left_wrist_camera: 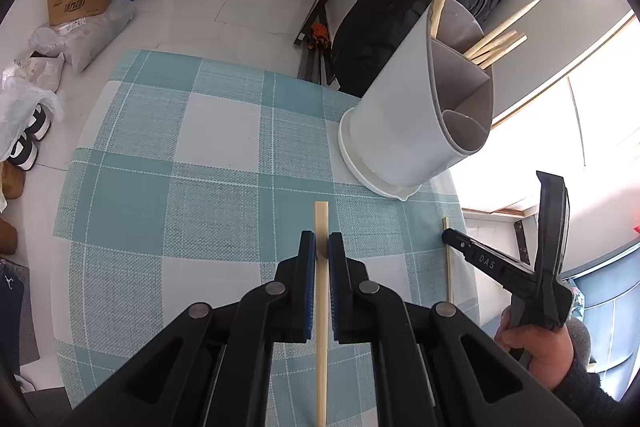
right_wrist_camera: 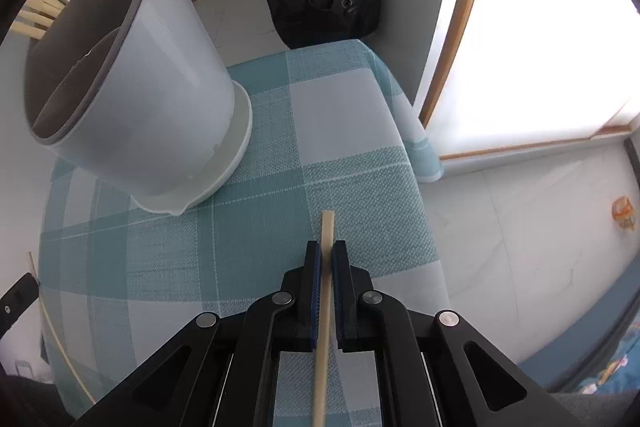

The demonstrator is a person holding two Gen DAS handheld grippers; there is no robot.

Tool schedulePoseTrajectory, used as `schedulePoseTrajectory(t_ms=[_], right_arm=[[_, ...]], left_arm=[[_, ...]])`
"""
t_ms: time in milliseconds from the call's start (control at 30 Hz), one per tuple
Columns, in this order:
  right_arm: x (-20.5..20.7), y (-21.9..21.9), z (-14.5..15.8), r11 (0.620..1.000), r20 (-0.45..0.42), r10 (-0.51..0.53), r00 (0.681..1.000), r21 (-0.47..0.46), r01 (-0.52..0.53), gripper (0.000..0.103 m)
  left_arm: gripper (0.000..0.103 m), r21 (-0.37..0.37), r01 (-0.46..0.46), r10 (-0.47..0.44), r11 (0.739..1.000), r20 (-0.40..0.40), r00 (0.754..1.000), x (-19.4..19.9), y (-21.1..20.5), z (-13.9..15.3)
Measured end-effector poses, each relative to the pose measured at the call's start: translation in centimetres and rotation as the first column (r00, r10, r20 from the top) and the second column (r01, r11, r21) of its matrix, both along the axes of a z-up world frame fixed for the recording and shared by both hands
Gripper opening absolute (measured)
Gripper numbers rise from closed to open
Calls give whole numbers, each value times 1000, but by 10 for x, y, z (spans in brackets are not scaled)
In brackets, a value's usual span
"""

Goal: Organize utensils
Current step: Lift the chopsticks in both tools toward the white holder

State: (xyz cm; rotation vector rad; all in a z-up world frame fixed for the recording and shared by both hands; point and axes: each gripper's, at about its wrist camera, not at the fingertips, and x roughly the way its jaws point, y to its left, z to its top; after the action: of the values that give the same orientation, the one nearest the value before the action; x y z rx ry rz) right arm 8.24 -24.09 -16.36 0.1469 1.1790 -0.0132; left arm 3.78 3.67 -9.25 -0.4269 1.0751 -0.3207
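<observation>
Two bamboo chopsticks are held at this moment, one in each gripper. The left gripper (left_wrist_camera: pixel 322 247) is clamped on a chopstick (left_wrist_camera: pixel 321 327) that runs lengthwise between its blue pads, square tip pointing toward the utensil holder (left_wrist_camera: pixel 404 123). The right gripper (right_wrist_camera: pixel 326 255) is likewise closed on a second chopstick (right_wrist_camera: pixel 325 291), short of the holder's base.

The holder is a tall, smooth white plastic cylinder with a grey rim, divided inside into compartments and seated in a white drip saucer on the checked teal woven tablecloth (left_wrist_camera: pixel 180 155). Several pale chopsticks (left_wrist_camera: pixel 496 45) already lean out of its far compartment.

The step in hand appears to be the carry from pick-up to drop-in. The next move likely calls for each stick to be raised above the rim, tilted toward upright, aligned over the compartment holding the others, and only then released. The sticks are slim, rigid and light, so slipping within the pads seems possible.
</observation>
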Motion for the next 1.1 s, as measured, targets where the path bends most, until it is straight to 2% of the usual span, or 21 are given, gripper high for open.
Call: schedulePoseTrajectory(t_ms=[100, 200, 300, 367, 500, 567, 600, 633, 767, 800, 833, 967, 1100], right_arm=[[-11, -7, 1, 995, -25, -4, 1000, 97, 6, 5], [-16, -6, 2, 988, -67, 26, 997, 156, -16, 5], [-6, 6, 1, 993, -89, 80, 993, 90, -72, 6], [-1, 20, 2, 990, -84, 138, 987, 1, -138, 6], [3, 36, 4, 981, -72, 171, 983, -82, -177, 6], [5, 42, 5, 976, -68, 191, 979, -93, -197, 13], [6, 44, 6, 975, -62, 202, 977, -86, -207, 21], [8, 47, 6, 973, -55, 209, 976, -92, -213, 25], [8, 52, 6, 971, -20, 206, 978, -117, -207, 24], [7, 51, 6, 973, -12, 199, 980, -118, -199, 17], [4, 48, 7, 975, -4, 197, 980, -101, -196, 6], [-2, 31, 12, 987, 31, 162, 986, 3, -162, 5], [-17, 17, 39, 985, 125, 121, 985, 105, -134, 5]], left_arm=[[2, 3, 4, -4, 1000, 9, 1000, -2, -1, 2], [2, 5, 10, -10, 1000, 17, 1000, -4, -1, 4], [2, 9, 15, -16, 1000, 20, 1000, -6, -1, 5], [2, 11, 20, -20, 1000, 19, 1000, -6, -2, 5], [2, 9, 23, -23, 1000, 18, 1000, -6, -2, 4], [2, 6, 21, -21, 1000, 18, 1000, -6, -1, 4], [2, 4, 20, -20, 1000, 19, 1000, -6, -1, 4], [2, 3, 19, -19, 1000, 21, 1000, -7, 0, 4], [2, -6, 25, -25, 1000, 38, 999, -9, -1, 6], [2, -3, 27, -27, 1000, 48, 999, -11, -1, 8], [2, 0, 27, -27, 1000, 59, 998, -12, -1, 10], [2, 17, 29, -31, 999, 109, 994, -17, -3, 19], [2, 41, 26, -32, 999, 167, 985, -23, -7, 31]])
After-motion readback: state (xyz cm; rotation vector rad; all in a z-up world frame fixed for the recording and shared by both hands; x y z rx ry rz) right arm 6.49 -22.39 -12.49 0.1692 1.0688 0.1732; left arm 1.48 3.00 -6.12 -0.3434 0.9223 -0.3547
